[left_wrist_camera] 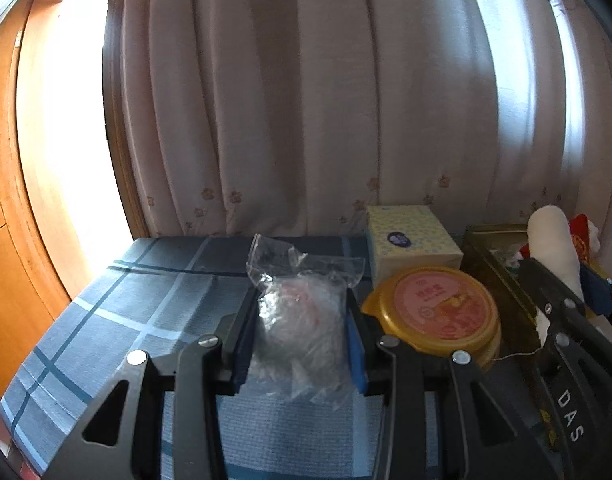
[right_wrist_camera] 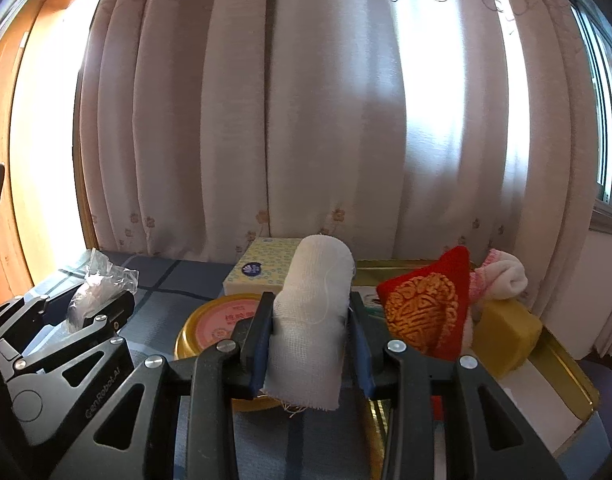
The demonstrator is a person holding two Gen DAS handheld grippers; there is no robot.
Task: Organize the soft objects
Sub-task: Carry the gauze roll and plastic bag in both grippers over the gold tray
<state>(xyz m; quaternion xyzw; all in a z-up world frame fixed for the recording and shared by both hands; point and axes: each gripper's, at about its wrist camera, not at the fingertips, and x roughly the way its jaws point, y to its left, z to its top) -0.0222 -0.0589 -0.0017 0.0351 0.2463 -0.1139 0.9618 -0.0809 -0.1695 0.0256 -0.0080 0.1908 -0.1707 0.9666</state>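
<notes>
Hanging behind both grippers, the curtain (right_wrist_camera: pixel 306 120) fills the background above the checked cloth (left_wrist_camera: pixel 126 320). Ahead and right of the right gripper (right_wrist_camera: pixel 310 332) sits the gold tray (right_wrist_camera: pixel 562 364) with a red pouch (right_wrist_camera: pixel 426 312), yellow block (right_wrist_camera: pixel 506 336) and rolled sock (right_wrist_camera: pixel 502 276). That gripper clamps a gauze roll (right_wrist_camera: pixel 310 320). The left gripper (left_wrist_camera: pixel 300 332) pinches a plastic bag (left_wrist_camera: pixel 302 320), just left of the round tin (left_wrist_camera: pixel 438 304).

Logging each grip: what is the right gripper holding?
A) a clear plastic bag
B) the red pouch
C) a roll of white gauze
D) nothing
C: the right gripper is shut on the gauze roll; the plastic bag is in the left gripper.
</notes>
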